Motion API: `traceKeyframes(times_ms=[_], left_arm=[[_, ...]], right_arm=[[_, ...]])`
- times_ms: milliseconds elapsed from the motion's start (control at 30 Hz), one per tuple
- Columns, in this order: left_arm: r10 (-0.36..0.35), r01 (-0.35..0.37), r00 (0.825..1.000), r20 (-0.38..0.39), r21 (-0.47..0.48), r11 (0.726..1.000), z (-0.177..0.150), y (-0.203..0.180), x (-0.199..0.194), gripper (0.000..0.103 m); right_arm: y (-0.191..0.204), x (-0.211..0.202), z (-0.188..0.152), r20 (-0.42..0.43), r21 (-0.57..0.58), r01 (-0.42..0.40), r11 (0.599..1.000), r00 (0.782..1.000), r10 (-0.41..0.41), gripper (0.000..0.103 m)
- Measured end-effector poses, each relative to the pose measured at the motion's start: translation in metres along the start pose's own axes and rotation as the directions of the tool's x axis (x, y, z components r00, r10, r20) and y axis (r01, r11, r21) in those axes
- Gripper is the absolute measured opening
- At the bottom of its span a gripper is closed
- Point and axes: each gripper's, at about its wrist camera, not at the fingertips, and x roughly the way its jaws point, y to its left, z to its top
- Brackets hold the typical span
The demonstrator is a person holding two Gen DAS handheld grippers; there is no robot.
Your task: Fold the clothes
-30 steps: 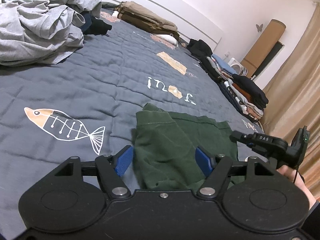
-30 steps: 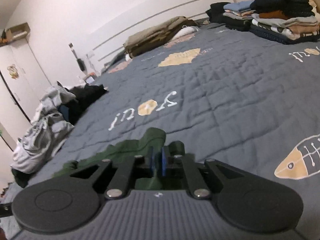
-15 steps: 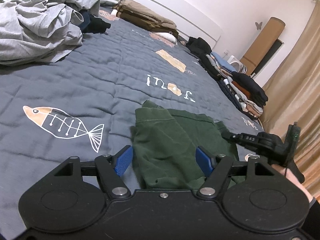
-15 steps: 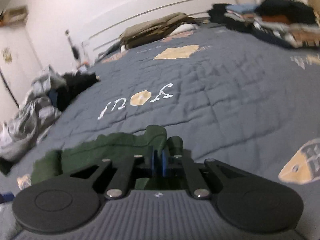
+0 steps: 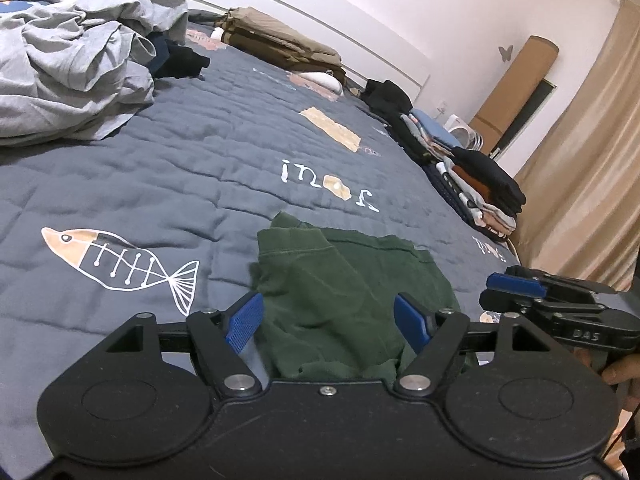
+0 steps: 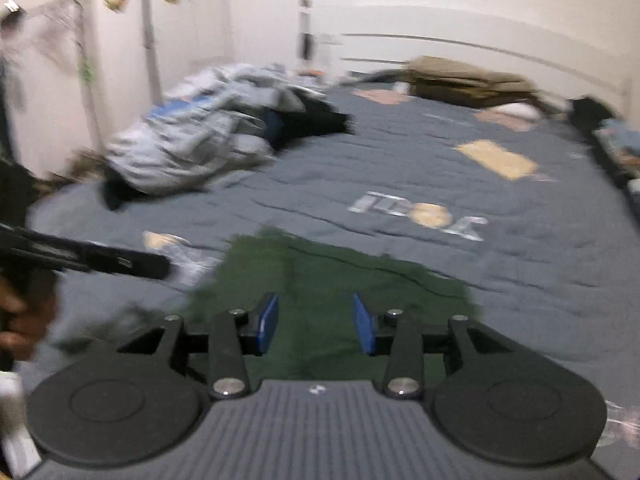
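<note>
Nearest, left hand-held gripper with blue pads well apart and widening a little, hovering over the green garment, nothing pinched between them. Right hand-held gripper with jaws parting, pads clear of the cloth beneath; frame blurred. Green garment lying rumpled and partly folded on the bed, close to its near edge, beside the printed fish. Farther out, white lettering on the grey quilt. Along the right edge, a row of folded stacks. Toward the far left corner, a heap of unfolded grey clothes. By the headboard, folded tan items.
</note>
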Motion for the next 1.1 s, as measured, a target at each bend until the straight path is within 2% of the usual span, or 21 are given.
traceKeyframes(times_ms=[33, 100, 267, 367, 567, 667, 700, 767, 800, 833, 967, 1100], left_arm=[[-0.001, 0.001, 1.0, 0.001, 0.005, 1.0, 0.0, -0.001, 0.0, 0.072], [-0.002, 0.002, 1.0, -0.003, 0.018, 1.0, -0.002, -0.003, 0.002, 0.072], [0.008, -0.008, 1.0, 0.0, 0.012, 1.0, -0.002, -0.002, 0.003, 0.072], [0.013, -0.013, 1.0, 0.006, -0.006, 1.0, 0.0, 0.002, 0.002, 0.072], [0.006, -0.006, 1.0, 0.001, -0.005, 1.0, 0.0, 0.002, 0.002, 0.072], [0.007, -0.007, 1.0, -0.001, -0.001, 1.0, 0.0, 0.002, 0.002, 0.072], [0.008, -0.008, 1.0, -0.001, -0.002, 1.0, 0.0, 0.003, 0.002, 0.072], [0.012, -0.012, 1.0, 0.001, -0.006, 1.0, 0.001, 0.003, 0.001, 0.072], [0.013, -0.013, 1.0, 0.004, -0.009, 1.0, 0.002, 0.003, 0.001, 0.072], [0.015, -0.015, 1.0, 0.006, -0.012, 1.0, 0.002, 0.003, 0.0, 0.072], [0.012, -0.012, 1.0, 0.011, -0.016, 1.0, 0.003, 0.004, -0.001, 0.072], [0.012, -0.012, 1.0, 0.0, -0.006, 1.0, 0.001, 0.004, 0.002, 0.072]], right_arm=[[0.002, -0.001, -0.002, 0.006, -0.004, -0.012, 1.0, 1.0, 0.012, 0.04], [0.008, 0.0, -0.007, -0.01, -0.013, -0.087, 0.996, 0.996, 0.087, 0.04], [0.049, 0.022, -0.018, -0.123, -0.102, -0.191, 0.976, 0.976, 0.178, 0.042], [0.072, 0.038, -0.029, -0.176, -0.152, -0.201, 0.968, 0.969, 0.173, 0.043], [0.091, 0.046, -0.036, -0.148, -0.196, -0.15, 0.969, 0.981, 0.122, 0.047], [0.1, 0.054, -0.04, -0.155, -0.238, -0.154, 0.959, 0.981, 0.119, 0.047], [0.104, 0.056, -0.043, -0.163, -0.272, -0.15, 0.951, 0.981, 0.108, 0.045], [0.104, 0.057, -0.043, -0.161, -0.298, -0.14, 0.944, 0.982, 0.095, 0.029], [0.099, 0.057, -0.041, -0.154, -0.283, -0.135, 0.949, 0.984, 0.094, 0.012], [0.089, 0.055, -0.035, -0.142, -0.229, -0.13, 0.965, 0.985, 0.099, 0.008], [0.028, 0.033, -0.009, -0.023, 0.03, -0.049, 0.998, 0.998, 0.05, 0.007], [-0.04, 0.024, -0.002, 0.042, 0.261, 0.039, 0.964, 0.998, -0.052, 0.008]])
